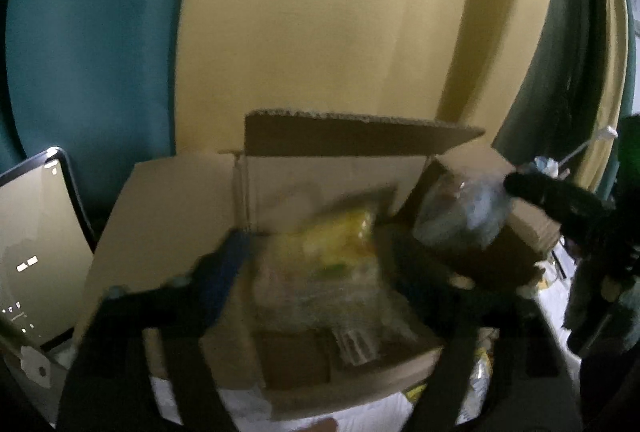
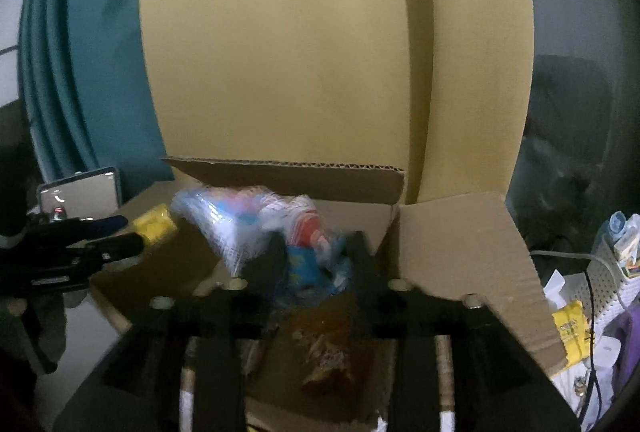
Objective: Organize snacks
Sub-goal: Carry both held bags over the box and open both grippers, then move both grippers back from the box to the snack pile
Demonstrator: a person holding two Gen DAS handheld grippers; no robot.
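Note:
An open cardboard box lies ahead in both views. In the left wrist view a blurred yellow snack bag sits over the box between the widely spread fingers of my left gripper, with gaps at both pads. From the right comes my right gripper, with a clear blue bag at its tip. In the right wrist view that blue, red and white bag hangs blurred between the parted fingers of my right gripper. My left gripper enters from the left, the yellow bag at its tips.
A tall cardboard sheet and a teal curtain stand behind the box. A lit phone leans at the left. A brown snack pack lies on the box floor. Cables, packets and a perforated white holder crowd the right.

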